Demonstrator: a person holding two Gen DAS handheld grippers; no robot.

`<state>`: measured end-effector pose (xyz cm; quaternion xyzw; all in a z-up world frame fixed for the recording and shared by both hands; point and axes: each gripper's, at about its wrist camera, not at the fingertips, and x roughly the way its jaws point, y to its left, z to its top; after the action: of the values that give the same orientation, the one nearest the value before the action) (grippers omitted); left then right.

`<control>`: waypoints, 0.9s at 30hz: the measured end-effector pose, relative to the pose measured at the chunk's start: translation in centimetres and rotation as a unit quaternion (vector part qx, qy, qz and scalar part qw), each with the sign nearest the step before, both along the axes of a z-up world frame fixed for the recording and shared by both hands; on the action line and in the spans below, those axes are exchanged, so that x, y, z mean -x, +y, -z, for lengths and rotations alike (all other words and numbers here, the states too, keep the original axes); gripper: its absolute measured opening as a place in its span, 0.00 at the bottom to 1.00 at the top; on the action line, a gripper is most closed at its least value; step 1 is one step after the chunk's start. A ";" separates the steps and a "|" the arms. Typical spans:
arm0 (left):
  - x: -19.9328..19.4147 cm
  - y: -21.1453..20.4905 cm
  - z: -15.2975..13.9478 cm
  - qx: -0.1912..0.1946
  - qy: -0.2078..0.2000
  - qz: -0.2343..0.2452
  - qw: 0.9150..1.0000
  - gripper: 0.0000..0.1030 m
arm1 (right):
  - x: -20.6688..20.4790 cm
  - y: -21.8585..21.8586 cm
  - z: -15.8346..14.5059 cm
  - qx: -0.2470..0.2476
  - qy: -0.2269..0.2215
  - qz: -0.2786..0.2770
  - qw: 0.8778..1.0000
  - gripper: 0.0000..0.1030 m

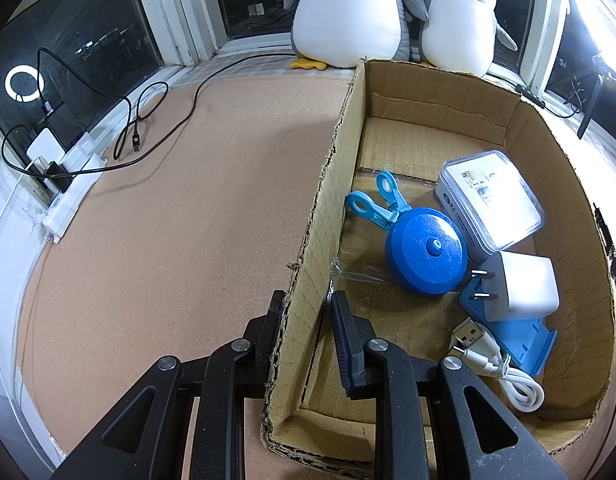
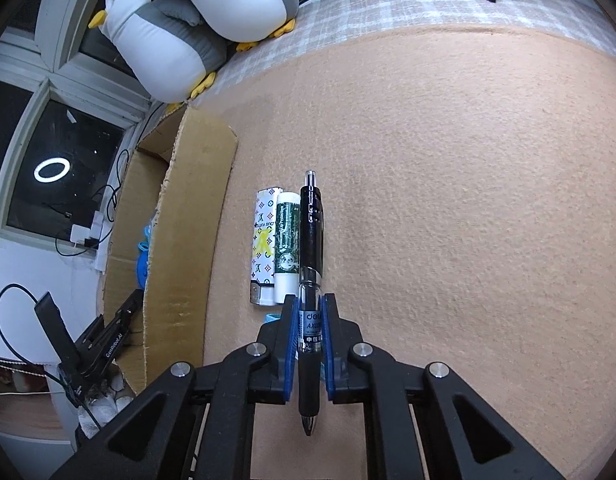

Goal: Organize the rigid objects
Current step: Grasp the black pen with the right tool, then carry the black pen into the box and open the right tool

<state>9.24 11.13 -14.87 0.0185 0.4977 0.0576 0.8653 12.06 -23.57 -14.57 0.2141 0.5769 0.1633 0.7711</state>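
My left gripper [image 1: 305, 300] is shut on the left wall of the cardboard box [image 1: 324, 216], one finger outside and one inside. The box holds a blue round tape measure [image 1: 426, 254], a blue clip [image 1: 374, 202], a clear-lidded case [image 1: 490, 196], a white charger plug [image 1: 520, 286], a blue stand [image 1: 520, 338] and a white USB cable [image 1: 496, 364]. My right gripper [image 2: 310, 304] is shut on a black pen [image 2: 312, 240] that lies on the tan mat. A patterned lighter [image 2: 263, 244] and a green-labelled tube [image 2: 287, 240] lie just left of the pen.
The box [image 2: 187, 216] stands left of the pen group in the right wrist view, with the left gripper [image 2: 107, 344] on its wall. Two plush penguins [image 1: 388, 12] sit behind the box. A power strip with chargers and cables [image 1: 67, 168] lies at the mat's left edge.
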 end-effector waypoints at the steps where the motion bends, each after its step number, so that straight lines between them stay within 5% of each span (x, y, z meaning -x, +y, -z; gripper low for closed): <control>1: 0.0 0.0 0.0 0.000 0.000 0.000 1.000 0.23 | 0.0 0.0 -0.3 -0.002 -0.003 0.000 1.000 0.10; 14: 0.0 0.0 0.0 0.000 0.000 0.000 1.000 0.23 | -0.2 5.3 -5.7 -0.012 -0.079 -0.034 0.996 0.10; 27: 0.0 -0.2 0.0 0.000 -0.001 -0.001 1.000 0.23 | -0.8 14.3 -7.8 -0.007 -0.121 -0.101 0.988 0.10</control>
<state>9.26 10.97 -14.84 0.0180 0.4965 0.0580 0.8659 12.85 -9.29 -6.73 0.1390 0.4970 0.2691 0.8132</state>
